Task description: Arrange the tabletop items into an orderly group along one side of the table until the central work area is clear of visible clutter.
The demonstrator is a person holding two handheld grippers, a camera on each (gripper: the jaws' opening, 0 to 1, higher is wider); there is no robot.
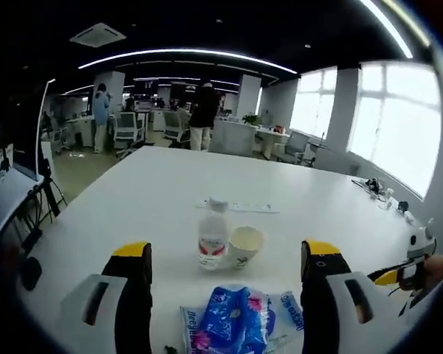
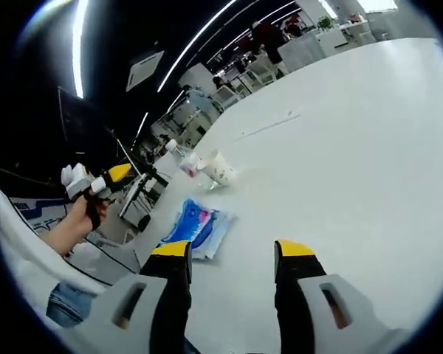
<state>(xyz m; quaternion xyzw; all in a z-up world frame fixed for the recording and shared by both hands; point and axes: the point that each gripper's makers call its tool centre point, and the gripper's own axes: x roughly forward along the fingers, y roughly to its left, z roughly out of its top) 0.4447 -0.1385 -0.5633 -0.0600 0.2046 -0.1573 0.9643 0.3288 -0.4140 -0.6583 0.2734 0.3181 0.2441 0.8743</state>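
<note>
— Jaws of the left gripper (image 1: 225, 276) stand wide apart, holding nothing. Between them lies the blue packet (image 1: 240, 318), soft and crinkly I'd judge; just beyond stand a water bottle (image 1: 213, 237) and paper cup (image 1: 245, 245), touching.

— Bottle by its waist, then (the cup looks light, easily crushed).

— From the right gripper (image 2: 230, 274), also open and empty, the packet (image 2: 197, 226) lies near the table (image 2: 340, 133) edge, bottle (image 2: 183, 158) and cup (image 2: 218, 168) further along.
</note>
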